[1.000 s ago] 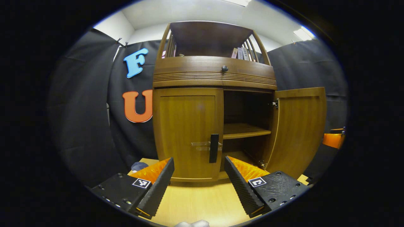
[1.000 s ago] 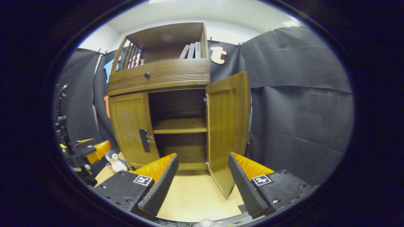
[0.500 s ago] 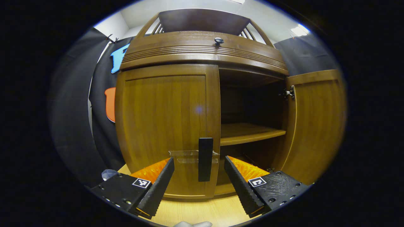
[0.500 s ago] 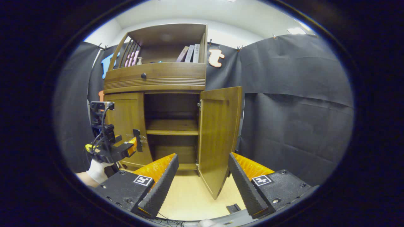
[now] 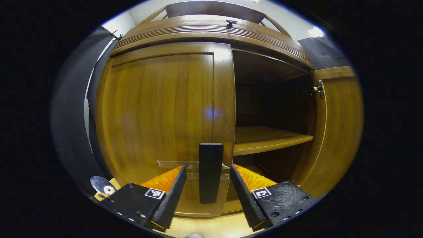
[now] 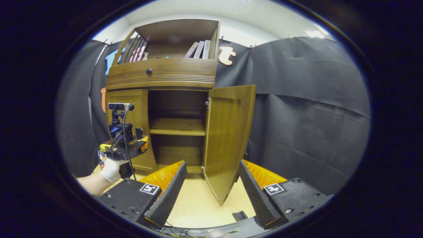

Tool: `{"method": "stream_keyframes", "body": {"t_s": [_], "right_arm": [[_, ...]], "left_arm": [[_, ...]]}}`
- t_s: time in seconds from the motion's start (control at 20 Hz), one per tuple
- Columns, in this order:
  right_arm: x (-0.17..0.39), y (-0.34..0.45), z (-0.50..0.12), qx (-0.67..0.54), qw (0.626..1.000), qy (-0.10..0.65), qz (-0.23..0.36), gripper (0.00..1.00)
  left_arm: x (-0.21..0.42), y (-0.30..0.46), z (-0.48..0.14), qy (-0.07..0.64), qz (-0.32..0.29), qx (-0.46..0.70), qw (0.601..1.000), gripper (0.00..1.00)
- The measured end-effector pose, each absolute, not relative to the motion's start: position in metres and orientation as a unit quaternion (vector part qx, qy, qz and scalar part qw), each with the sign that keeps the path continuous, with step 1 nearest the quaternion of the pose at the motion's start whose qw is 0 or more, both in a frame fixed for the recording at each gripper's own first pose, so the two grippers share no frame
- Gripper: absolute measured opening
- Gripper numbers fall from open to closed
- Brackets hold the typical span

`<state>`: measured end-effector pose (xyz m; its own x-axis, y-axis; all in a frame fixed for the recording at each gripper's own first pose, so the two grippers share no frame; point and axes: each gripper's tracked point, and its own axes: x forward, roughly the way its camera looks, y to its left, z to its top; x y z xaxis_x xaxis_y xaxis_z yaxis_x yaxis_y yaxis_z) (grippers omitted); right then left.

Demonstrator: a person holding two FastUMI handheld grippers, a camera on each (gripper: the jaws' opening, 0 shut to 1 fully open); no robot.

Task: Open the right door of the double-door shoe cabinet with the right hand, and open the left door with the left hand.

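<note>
Your left gripper (image 5: 205, 195) is spread wide either side of the black handle (image 5: 210, 172) on the left door (image 5: 158, 112), not gripping it; that door is shut. Your right gripper (image 6: 211, 195) hangs open, holding nothing, back from the cabinet (image 6: 162, 74). The right door (image 6: 228, 138) stands swung out. Inside, the shelf (image 5: 264, 138) looks bare. Books (image 6: 200, 49) lean in the top bay.

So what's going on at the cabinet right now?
A person is opening a double-door shoe cabinet with two handheld grippers. The right door already stands wide open, showing bare shelves. The left door is shut. The left gripper is open, its fingers either side of the door's black handle without touching it. The right gripper hangs open, away from the cabinet.
</note>
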<state>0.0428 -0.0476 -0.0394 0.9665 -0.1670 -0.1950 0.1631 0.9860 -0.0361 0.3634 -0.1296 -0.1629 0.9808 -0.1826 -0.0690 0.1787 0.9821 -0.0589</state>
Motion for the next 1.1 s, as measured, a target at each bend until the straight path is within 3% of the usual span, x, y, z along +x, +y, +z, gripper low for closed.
{"method": "stream_keyframes", "body": {"t_s": [0.05, 0.1, 0.2, 0.25, 0.35, 0.4, 0.45, 0.5, 0.7, 0.75, 0.8, 0.85, 0.9, 0.95, 1.1], "right_arm": [[0.043, -0.047, -0.041, -0.009, 0.991, 0.101, -0.082, 1.00], [0.043, -0.047, -0.042, -0.008, 0.991, 0.103, -0.081, 1.00], [0.043, -0.044, -0.042, -0.009, 0.992, 0.103, -0.078, 1.00], [0.043, -0.044, -0.040, -0.011, 0.992, 0.102, -0.078, 1.00], [0.041, -0.044, -0.039, -0.014, 0.992, 0.101, -0.077, 1.00], [0.040, -0.044, -0.040, -0.015, 0.992, 0.101, -0.077, 1.00], [0.039, -0.045, -0.040, -0.015, 0.992, 0.101, -0.077, 1.00], [0.037, -0.046, -0.041, -0.013, 0.992, 0.102, -0.078, 1.00], [0.028, -0.048, -0.041, -0.012, 0.992, 0.100, -0.079, 1.00], [0.026, -0.048, -0.041, -0.012, 0.992, 0.099, -0.079, 1.00], [0.024, -0.047, -0.042, -0.012, 0.992, 0.099, -0.078, 1.00], [0.023, -0.046, -0.043, -0.011, 0.992, 0.099, -0.075, 1.00], [0.020, -0.046, -0.044, -0.010, 0.992, 0.100, -0.073, 1.00], [0.019, -0.044, -0.045, -0.009, 0.992, 0.101, -0.070, 1.00], [0.015, -0.040, -0.048, -0.009, 0.993, 0.102, -0.059, 1.00]], "left_arm": [[0.366, -0.133, -0.164, 0.038, -0.093, -0.021, 0.995, 0.84], [0.368, -0.135, -0.164, 0.037, -0.092, -0.015, 0.995, 0.73], [0.371, -0.136, -0.163, 0.039, -0.090, -0.010, 0.995, 0.71], [0.374, -0.133, -0.164, 0.038, -0.079, -0.005, 0.996, 0.77], [0.376, -0.133, -0.164, 0.036, -0.083, -0.013, 0.996, 0.53], [0.376, -0.132, -0.165, 0.038, -0.083, -0.013, 0.996, 0.46], [0.382, -0.130, -0.167, 0.035, -0.079, -0.020, 0.996, 0.55], [0.376, -0.129, -0.166, 0.037, -0.080, -0.024, 0.996, 0.33], [0.366, -0.126, -0.164, 0.044, -0.081, -0.024, 0.995, 0.23], [0.363, -0.125, -0.165, 0.042, -0.084, -0.023, 0.995, 0.31], [0.359, -0.125, -0.166, 0.043, -0.087, -0.024, 0.995, 0.23], [0.356, -0.123, -0.167, 0.046, -0.089, -0.025, 0.995, 0.31], [0.351, -0.122, -0.167, 0.048, -0.092, -0.026, 0.994, 0.31], [0.347, -0.121, -0.167, 0.050, -0.094, -0.025, 0.994, 0.23], [0.329, -0.115, -0.168, 0.048, -0.101, -0.021, 0.994, 0.23]]}}
